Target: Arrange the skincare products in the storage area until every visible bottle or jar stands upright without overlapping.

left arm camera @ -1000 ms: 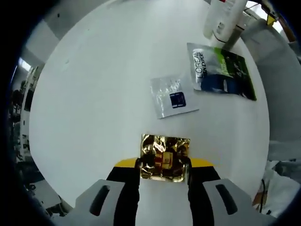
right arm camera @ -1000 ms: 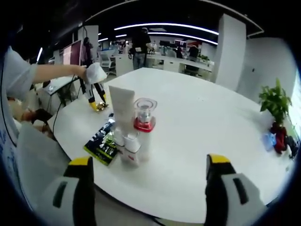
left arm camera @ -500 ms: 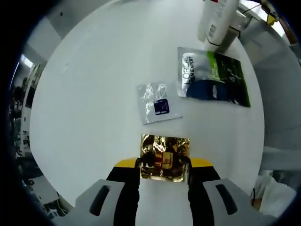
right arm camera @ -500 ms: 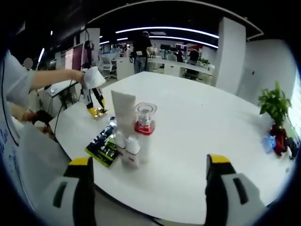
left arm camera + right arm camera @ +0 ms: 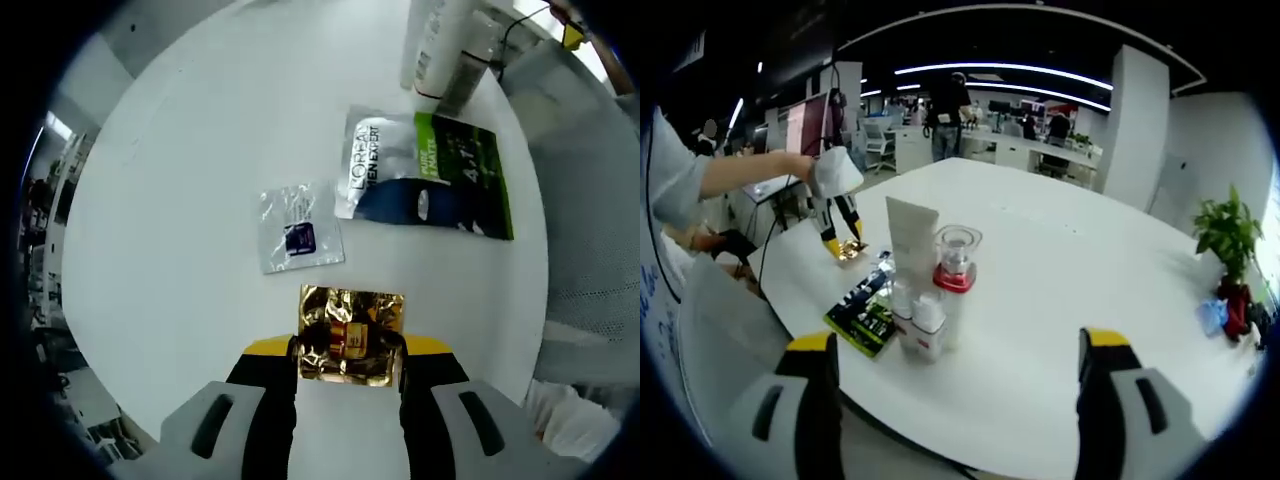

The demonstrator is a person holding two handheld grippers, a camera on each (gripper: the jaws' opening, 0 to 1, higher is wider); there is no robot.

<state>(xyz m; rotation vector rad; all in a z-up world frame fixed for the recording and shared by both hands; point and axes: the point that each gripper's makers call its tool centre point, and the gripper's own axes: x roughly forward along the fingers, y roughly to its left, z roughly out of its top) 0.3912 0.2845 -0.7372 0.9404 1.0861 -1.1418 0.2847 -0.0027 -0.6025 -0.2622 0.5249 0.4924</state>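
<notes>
— Between the left claw (image 5: 350,352) jaws: gold foil sachet (image 5: 351,335), clamped, lower edge hidden by the jaws. Printing too crumpled to read.

— Beyond it on the white bench (image 5: 200,150)?

— Clear sachet (image 5: 298,228) near, L'Oreal pouch (image 5: 425,176) further, apart. Bottles cut off at the top edge.

— From the right claw (image 5: 950,400)?

— Jaws wide apart, gripping nothing. Upright cluster near the bench's edge: white tube (image 5: 912,240), red-collared pump bottle (image 5: 955,280), small white bottle (image 5: 927,328). Ample bare bench beyond.
</notes>
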